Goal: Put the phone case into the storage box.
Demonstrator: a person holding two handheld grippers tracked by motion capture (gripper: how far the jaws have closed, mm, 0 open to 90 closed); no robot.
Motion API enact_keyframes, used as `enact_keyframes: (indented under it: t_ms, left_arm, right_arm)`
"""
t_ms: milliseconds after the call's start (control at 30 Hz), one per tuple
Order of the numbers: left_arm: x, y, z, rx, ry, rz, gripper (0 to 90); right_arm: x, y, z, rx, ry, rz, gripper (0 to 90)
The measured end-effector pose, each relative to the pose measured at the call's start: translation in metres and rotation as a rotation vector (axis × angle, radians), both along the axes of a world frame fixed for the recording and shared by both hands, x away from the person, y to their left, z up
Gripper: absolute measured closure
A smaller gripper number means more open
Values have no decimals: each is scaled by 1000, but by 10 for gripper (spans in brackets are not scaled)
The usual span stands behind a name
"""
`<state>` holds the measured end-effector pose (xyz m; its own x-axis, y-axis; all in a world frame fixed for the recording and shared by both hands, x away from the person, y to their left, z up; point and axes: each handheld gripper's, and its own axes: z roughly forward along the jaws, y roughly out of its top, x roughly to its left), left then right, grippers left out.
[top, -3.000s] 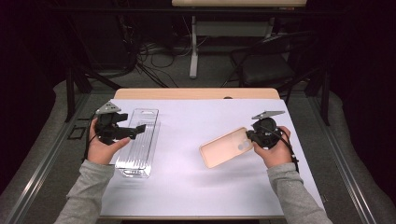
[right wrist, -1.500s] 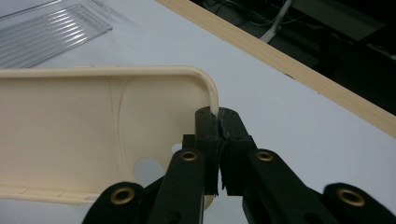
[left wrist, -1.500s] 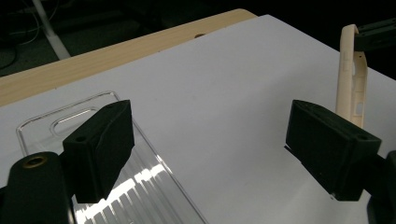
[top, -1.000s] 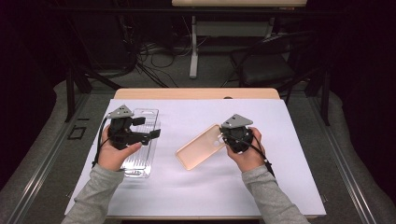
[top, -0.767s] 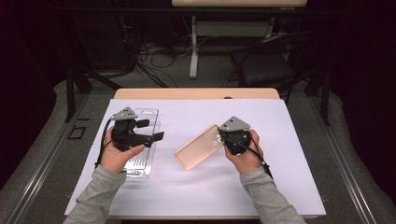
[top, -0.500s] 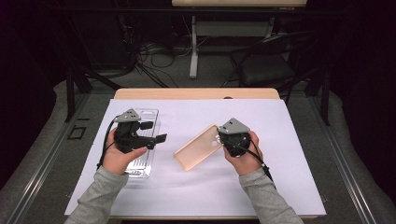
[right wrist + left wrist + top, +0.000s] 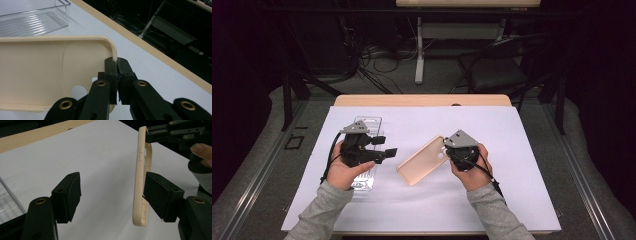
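Note:
A beige phone case (image 7: 422,161) hangs tilted over the white table top, and my right gripper (image 7: 446,149) is shut on its far corner edge beside the camera cut-out (image 7: 79,91). The right gripper view shows that grip (image 7: 117,62) on the case's rim (image 7: 50,72). My left gripper (image 7: 384,145) points at the case's free end, and its jaws have just been closing. In the left gripper view the case (image 7: 141,177) stands edge-on in the gap of the left gripper (image 7: 112,192), close to the right-hand jaw. The other pad is well apart from it.
A clear plastic tray (image 7: 364,175) lies under my left hand at the table's left and also appears as a clear ribbed tray (image 7: 32,20) in the right gripper view. The wooden table edge (image 7: 422,100) runs along the far side. A chair (image 7: 497,75) and cables sit on the floor beyond.
The right gripper has carried the case leftward toward the middle. The left gripper has moved right, off the tray and toward the case's free end, and its jaws have narrowed.

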<state>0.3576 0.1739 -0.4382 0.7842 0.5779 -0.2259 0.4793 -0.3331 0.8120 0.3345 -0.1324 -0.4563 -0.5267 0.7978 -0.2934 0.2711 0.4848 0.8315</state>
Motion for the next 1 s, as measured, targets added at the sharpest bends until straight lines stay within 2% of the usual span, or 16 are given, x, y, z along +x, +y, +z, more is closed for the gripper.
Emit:
enact_keyframes:
  t_ms: [133, 400, 467, 533, 700, 767, 1000]
  left_arm:
    - [-1, -5, -2, 1, 24, -27, 319]
    - [-2, -12, -4, -3, 32, -70, 353]
    - [-1, -13, -4, 11, 38, -75, 355]
    - [0, -14, -4, 17, 26, -82, 365]
    - [4, -17, -4, 33, 64, -111, 407]
    - [5, -18, -4, 36, 96, -120, 416]
    - [6, -23, -7, 48, 143, -149, 461]
  right_arm:
    - [-2, 3, -1, -5, -7, 8, 881]
    - [-5, 8, -3, -19, -21, 25, 881]
    - [-6, 9, -4, -22, -26, 29, 881]
    - [-6, 10, -4, -25, -23, 34, 880]
    - [-7, 13, -5, -34, -31, 41, 881]
    - [-8, 14, -4, -35, -35, 45, 880]
    - [-9, 15, -5, -37, -36, 50, 880]
